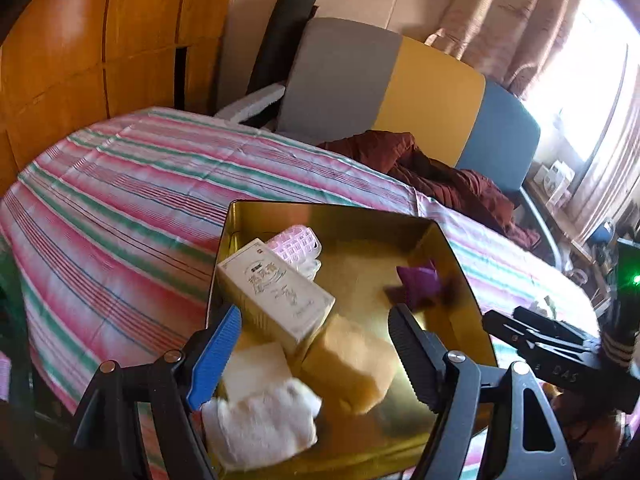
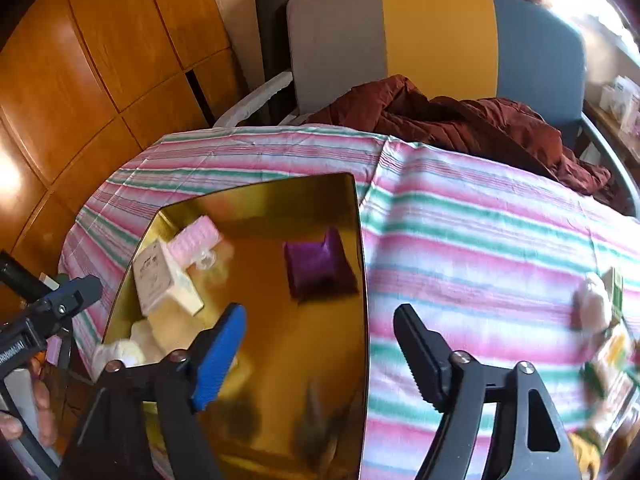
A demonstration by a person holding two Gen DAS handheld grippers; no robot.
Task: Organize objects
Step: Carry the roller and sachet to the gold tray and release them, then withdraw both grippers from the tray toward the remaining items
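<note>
Left claw (image 1: 314, 344): spread wide and holding nothing, low in the left wrist view, over the near part of the tin; its blue finger (image 1: 214, 356) sits by the tin's left edge, its black finger (image 1: 414, 356) over the tin's floor.
Right claw (image 2: 320, 352): also spread and holding nothing, low in the right wrist view; its blue finger (image 2: 218, 354) is over the tin, its black finger (image 2: 420, 354) over the striped cloth, so the tin's right edge runs between them.
Tin (image 1: 332, 212): a shallow gold tray with raised walls, lying on the cloth at the lower middle of the left wrist view.
White box (image 1: 276, 292): lies tilted at the tin's left side, resting on the things below it.
Pink plastic piece (image 1: 294, 242): behind the box, near the far left corner.
Yellow block (image 1: 352, 364): near middle, just beside the box.
White cloth (image 1: 264, 420): bunched at the near left corner, reaching the rim.
Purple pouch (image 1: 418, 280): against the right wall, apart from the rest.
Open floor in tin: bare gold between the pouch and the left cluster.
Counter (image 2: 480, 240): covered with pink, green and white stripes; a broad bare stretch lies right of the tin.
Loose items (image 2: 604, 320): blurred packets at the far right edge of the right wrist view, well apart from the tin.
Chair (image 2: 436, 36): grey, yellow and blue back beyond the counter's far edge, with a dark red cloth (image 2: 460, 120) heaped on it.
</note>
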